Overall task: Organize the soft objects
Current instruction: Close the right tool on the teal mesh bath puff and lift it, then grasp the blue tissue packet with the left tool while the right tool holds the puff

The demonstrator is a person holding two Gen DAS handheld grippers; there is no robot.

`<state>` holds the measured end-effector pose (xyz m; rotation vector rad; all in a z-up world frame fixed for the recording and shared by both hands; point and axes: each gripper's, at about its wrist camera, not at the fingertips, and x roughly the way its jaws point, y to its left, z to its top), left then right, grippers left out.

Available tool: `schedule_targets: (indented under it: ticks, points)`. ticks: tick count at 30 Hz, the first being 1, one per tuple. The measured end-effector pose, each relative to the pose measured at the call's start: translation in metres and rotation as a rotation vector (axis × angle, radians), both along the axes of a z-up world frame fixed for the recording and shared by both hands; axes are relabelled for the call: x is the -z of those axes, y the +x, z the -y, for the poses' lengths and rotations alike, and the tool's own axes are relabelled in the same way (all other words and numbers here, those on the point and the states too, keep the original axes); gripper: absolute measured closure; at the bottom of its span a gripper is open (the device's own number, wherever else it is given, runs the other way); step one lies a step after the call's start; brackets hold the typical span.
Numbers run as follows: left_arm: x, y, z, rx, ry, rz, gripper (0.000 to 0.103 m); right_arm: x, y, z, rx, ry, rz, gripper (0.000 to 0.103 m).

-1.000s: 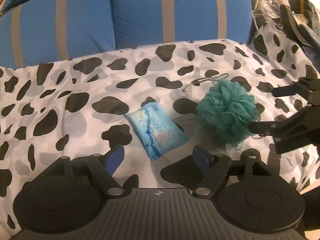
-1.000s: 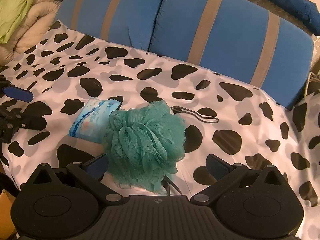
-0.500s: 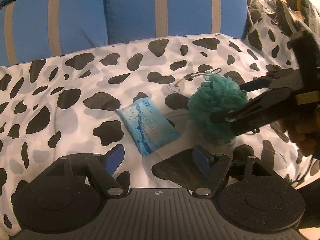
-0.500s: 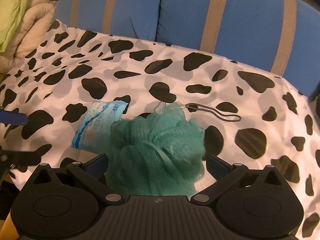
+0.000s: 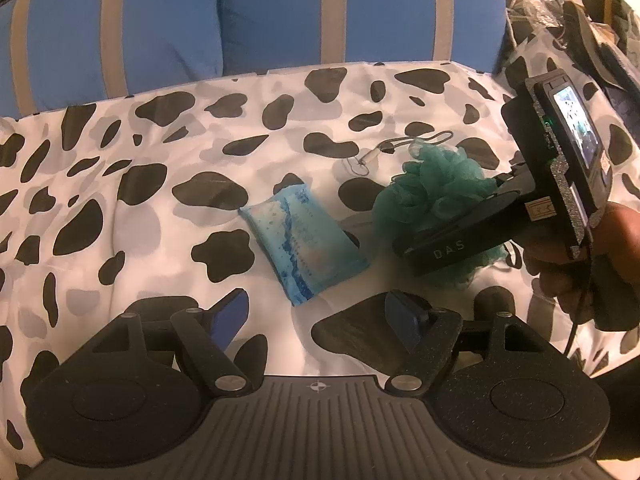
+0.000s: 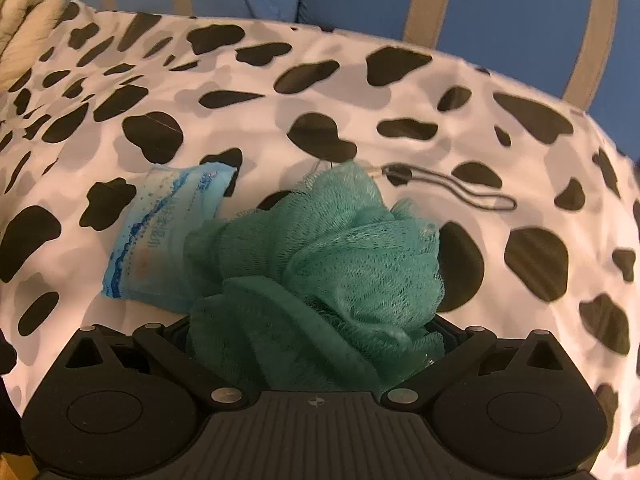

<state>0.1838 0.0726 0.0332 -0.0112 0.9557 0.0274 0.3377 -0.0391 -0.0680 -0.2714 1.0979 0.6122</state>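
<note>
We are over a bed spread with a cow-print sheet (image 5: 168,184), two blue striped pillows (image 5: 256,20) propped behind it. Since a second ago our right gripper (image 6: 316,344) has come down and forward onto the teal bath pouf (image 6: 320,264): then the pouf lay clear ahead of its open jaws, now the mesh fills the gap between them and bulges over the linkage. The fingers are buried in the netting, so we cannot tell whether the pads already press or merely straddle it. From the left wrist view the right gripper reaches across the pouf from the side, a hand (image 5: 580,256) behind it. The blue tissue pack (image 5: 304,240) lies flat on the sheet just beside the pouf, where it was, and a black lanyard loop (image 6: 452,188) lies beyond. Our left gripper (image 5: 316,316) hovers near the tissue pack with jaws open and empty, much as before. We judge the pouf is about to be gripped; the mesh compresses easily, so a shallow pinch may catch only a few folds.
</note>
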Motion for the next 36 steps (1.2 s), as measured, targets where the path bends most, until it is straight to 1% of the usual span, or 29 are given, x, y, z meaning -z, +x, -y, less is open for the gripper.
schedule_targets:
  ticks: [3,5,7,8,10,13,15,21,26,28,33,36]
  points:
    - [0.002,0.000,0.001,0.002,0.003,-0.005,0.028,0.001,-0.001,0.002,0.006,0.006,-0.003,0.002]
    - [0.002,0.000,0.003,0.008,0.001,-0.005,0.028,0.001,-0.001,0.005,0.012,0.019,-0.008,0.008]
    - [0.003,0.001,0.005,0.015,0.000,0.000,0.028,-0.001,-0.002,0.009,0.015,0.045,-0.007,0.017]
    - [0.004,0.001,0.006,0.017,0.003,0.000,0.028,-0.003,-0.001,0.012,0.015,0.056,-0.010,0.019]
    - [0.008,0.002,0.008,0.021,0.008,-0.001,0.028,-0.006,-0.001,0.019,0.026,0.073,-0.011,0.028]
    - [0.012,0.003,0.010,0.018,0.012,0.002,0.028,-0.014,0.000,0.031,0.056,0.102,-0.010,0.034]
    - [0.013,0.005,0.012,0.017,0.014,0.008,0.028,-0.022,-0.001,0.039,0.062,0.129,-0.001,0.034]
    - [0.022,0.015,0.021,0.015,0.054,0.010,0.028,-0.053,-0.010,0.067,0.062,0.196,0.064,0.035]
    - [0.030,0.031,0.019,-0.019,0.068,0.020,0.028,-0.076,-0.012,0.097,0.109,0.242,0.109,0.035]
    - [0.034,0.038,0.016,-0.047,0.072,0.018,0.028,-0.081,-0.013,0.108,0.129,0.258,0.114,0.035]
    - [0.051,0.059,0.015,-0.063,0.108,-0.002,0.028,-0.091,-0.020,0.131,0.168,0.289,0.127,0.035]
    - [0.061,0.072,0.011,-0.086,0.086,-0.010,0.028,-0.096,-0.026,0.140,0.174,0.299,0.133,0.035]
